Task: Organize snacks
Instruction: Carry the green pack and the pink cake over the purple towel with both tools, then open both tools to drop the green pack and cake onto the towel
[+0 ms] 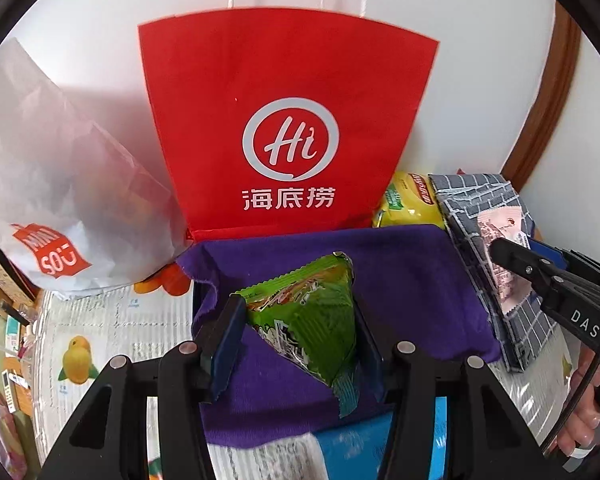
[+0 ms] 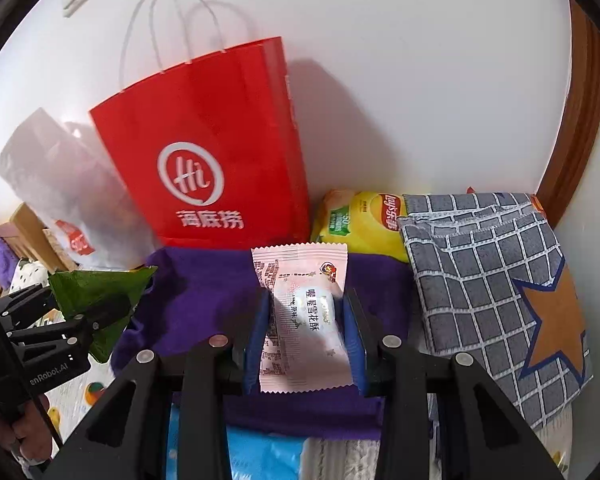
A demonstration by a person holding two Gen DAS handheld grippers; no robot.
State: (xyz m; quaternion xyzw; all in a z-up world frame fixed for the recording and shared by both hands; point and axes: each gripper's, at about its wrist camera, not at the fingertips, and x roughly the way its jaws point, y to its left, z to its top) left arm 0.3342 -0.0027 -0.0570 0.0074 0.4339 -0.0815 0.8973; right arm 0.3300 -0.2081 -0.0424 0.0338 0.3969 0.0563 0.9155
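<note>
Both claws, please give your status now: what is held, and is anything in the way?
Left claw shut on green snack packet. Right claw shut on pink snack packet. Both over purple cloth; nothing blocking.

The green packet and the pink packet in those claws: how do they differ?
The green packet is triangular and held tilted in the left gripper; the pink packet is a flat rectangle, upright in the right gripper. Both are sealed snacks, clamped between blue pads above the purple cloth.
</note>
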